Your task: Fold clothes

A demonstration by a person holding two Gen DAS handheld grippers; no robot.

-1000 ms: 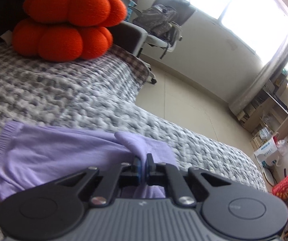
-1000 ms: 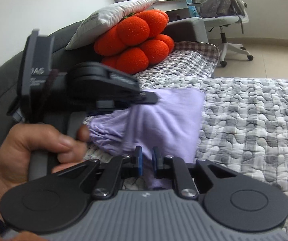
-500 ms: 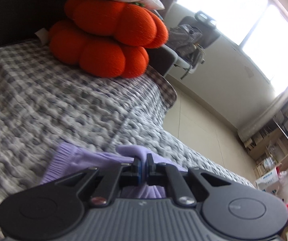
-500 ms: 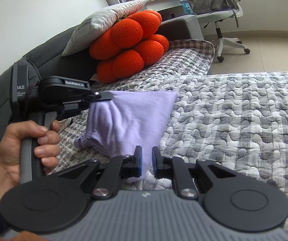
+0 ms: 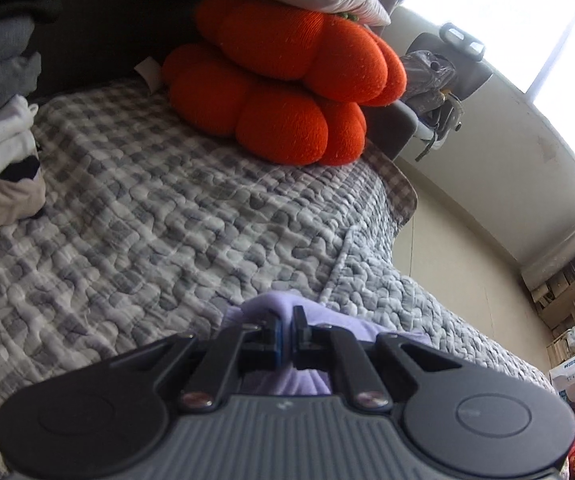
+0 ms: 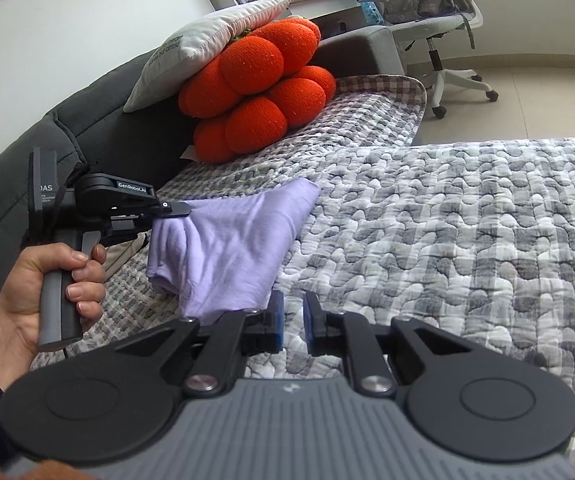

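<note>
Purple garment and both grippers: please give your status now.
Left gripper shut on purple garment, one edge lifted off quilt. Right gripper slightly open, empty, beside the garment's near corner. Orange cushion well clear.

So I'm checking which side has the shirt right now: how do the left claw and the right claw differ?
The left claw is shut on the lilac garment and lifts one edge off the quilt; the right claw holds nothing. The left claw's pads are pressed onto the cloth, while the right claw's pads stand slightly apart over bare quilt beside the garment. Both are black, blue-padded and point down at the bed.
</note>
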